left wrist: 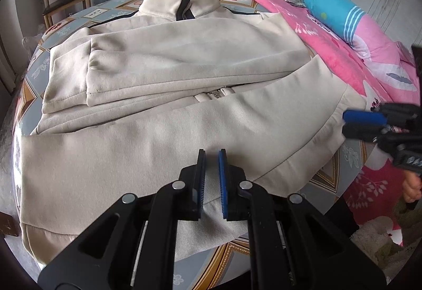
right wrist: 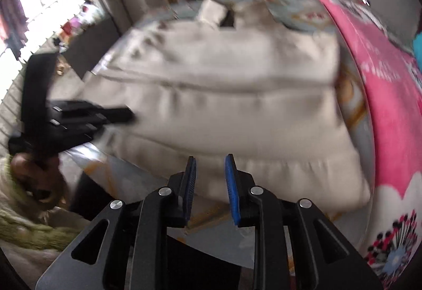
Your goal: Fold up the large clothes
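We see the patterned tiled counter point(left wrist: 324, 179) bare only lower right. The cream zip-up fleece jacket point(left wrist: 163, 73) lies half-folded, its hem pinched in our left claw point(left wrist: 211, 155); our right claw point(right wrist: 211, 160) stands parted, empty.

- We see our left gripper point(left wrist: 211, 158) built of matte black linkage arms, each pivot capped with a round silver pin.
- Its fingers point(left wrist: 223, 184) carry ribbed blue pads on their inner faces.
- Our right gripper point(right wrist: 210, 166) has the same black frame, silver pins and blue ribbed pads.
- The frame plates have triangular cut-outs.
- We wear a chunky green cable-knit sleeve point(right wrist: 29, 232) on the left arm.
- White lettering marks the right gripper's body, too small to read.
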A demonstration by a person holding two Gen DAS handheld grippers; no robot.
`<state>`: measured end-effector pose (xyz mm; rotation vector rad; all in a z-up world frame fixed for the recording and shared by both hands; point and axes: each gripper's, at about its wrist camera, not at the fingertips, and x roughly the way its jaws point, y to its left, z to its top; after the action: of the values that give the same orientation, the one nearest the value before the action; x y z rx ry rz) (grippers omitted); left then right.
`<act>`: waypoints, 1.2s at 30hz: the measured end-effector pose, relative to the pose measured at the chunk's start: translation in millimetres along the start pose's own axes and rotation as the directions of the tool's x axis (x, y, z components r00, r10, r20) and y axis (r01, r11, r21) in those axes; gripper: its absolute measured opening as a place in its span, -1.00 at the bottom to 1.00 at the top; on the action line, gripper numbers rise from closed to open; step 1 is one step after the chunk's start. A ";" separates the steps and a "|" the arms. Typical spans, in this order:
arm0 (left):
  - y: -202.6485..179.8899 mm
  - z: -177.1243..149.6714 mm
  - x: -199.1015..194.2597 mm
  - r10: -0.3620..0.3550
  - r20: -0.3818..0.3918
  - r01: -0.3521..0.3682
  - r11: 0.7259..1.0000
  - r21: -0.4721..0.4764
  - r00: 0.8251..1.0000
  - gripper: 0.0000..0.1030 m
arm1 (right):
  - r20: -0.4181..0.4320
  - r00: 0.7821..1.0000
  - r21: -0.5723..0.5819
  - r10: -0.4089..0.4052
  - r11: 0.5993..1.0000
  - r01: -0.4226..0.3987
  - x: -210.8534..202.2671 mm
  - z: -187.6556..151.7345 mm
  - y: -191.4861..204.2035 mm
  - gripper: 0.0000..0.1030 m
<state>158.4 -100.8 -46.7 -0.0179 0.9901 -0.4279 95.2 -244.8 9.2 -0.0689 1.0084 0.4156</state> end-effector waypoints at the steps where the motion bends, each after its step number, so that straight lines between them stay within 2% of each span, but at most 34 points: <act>1: 0.0 0.2 -0.3 0.001 0.001 -0.001 1.000 0.002 1.000 -0.82 | 0.012 1.000 -0.007 0.022 1.000 -0.022 0.0 3.7 4.7 -0.55; 3: -0.2 0.2 0.1 0.000 0.002 0.000 1.000 0.009 1.000 -0.82 | 0.019 0.995 -0.018 0.099 0.995 -0.098 10.0 10.8 19.6 -0.55; 5: 0.0 0.7 -0.7 -0.003 0.002 0.003 1.000 0.010 1.000 -0.82 | 0.002 0.993 -0.073 0.120 0.990 -0.119 25.8 13.3 41.0 -0.55; 8: 2.8 0.2 -1.4 -0.016 0.005 0.016 1.000 -0.003 1.000 -0.82 | -0.048 0.998 -0.145 0.036 0.989 -0.042 50.8 9.7 57.4 -0.52; 9: 3.5 -0.1 -1.6 -0.021 0.007 0.021 1.000 -0.007 1.000 -0.82 | -0.059 0.998 -0.147 0.016 0.989 -0.024 55.8 5.8 53.1 -0.51; 10: 4.6 -0.7 -1.9 -0.026 0.010 0.026 1.000 -0.011 1.000 -0.82 | -0.061 0.997 -0.124 0.042 0.991 -0.049 53.3 1.9 44.6 -0.51; 13: 6.2 -1.1 -2.3 -0.035 0.009 0.035 0.999 -0.013 0.999 -0.82 | -0.059 0.998 -0.063 0.037 0.997 -0.041 40.4 0.7 18.2 -0.54; 16: 6.5 -0.7 -2.3 -0.042 0.005 0.042 0.999 -0.003 0.999 -0.82 | -0.078 0.994 0.005 -0.080 0.997 0.080 32.1 -5.9 -24.3 -0.50; 18: 6.0 -0.7 -2.4 -0.044 0.003 0.044 0.999 0.009 0.999 -0.82 | -0.069 0.997 0.080 -0.029 0.996 0.034 22.4 -14.3 -51.5 -0.48; 21: 5.4 -0.5 -2.3 -0.041 0.002 0.041 0.999 0.021 0.999 -0.82 | -0.103 0.984 0.093 -0.146 0.983 0.156 12.2 -22.1 -75.1 -0.54; 22: 5.5 -0.7 -2.3 -0.042 0.003 0.041 0.999 0.020 0.999 -0.82 | -0.105 0.980 0.131 -0.167 0.975 0.180 6.2 -25.0 -87.6 -0.54; 25: 5.7 -0.2 -2.0 -0.042 0.003 0.042 0.999 0.018 0.999 -0.82 | -0.086 0.986 0.228 -0.140 0.961 0.156 -9.3 -28.4 -113.8 -0.54; 27: 5.8 -0.1 -1.8 -0.042 0.003 0.041 0.999 0.016 0.999 -0.82 | -0.041 0.989 0.273 -0.139 0.951 0.145 -27.5 -25.2 -118.7 -0.50; 30: 5.6 0.5 -2.0 -0.041 0.004 0.041 0.999 0.015 0.999 -0.82 | 0.024 0.990 0.271 -0.138 0.954 0.126 -36.9 -12.3 -111.6 -0.49; 34: 5.7 0.3 -1.9 -0.041 0.004 0.041 0.999 0.016 0.999 -0.82 | 0.040 0.985 0.222 -0.168 0.963 0.156 -13.0 7.8 -100.5 -0.49; 36: 5.7 0.1 -2.0 -0.042 0.007 0.041 0.999 0.015 0.999 -0.82 | 0.017 0.989 0.231 -0.146 0.963 0.138 10.2 17.9 -107.4 -0.49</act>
<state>159.4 -94.9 -46.2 -0.0269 0.9811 -0.4728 154.0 -336.1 -4.0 0.0728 1.0053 0.1668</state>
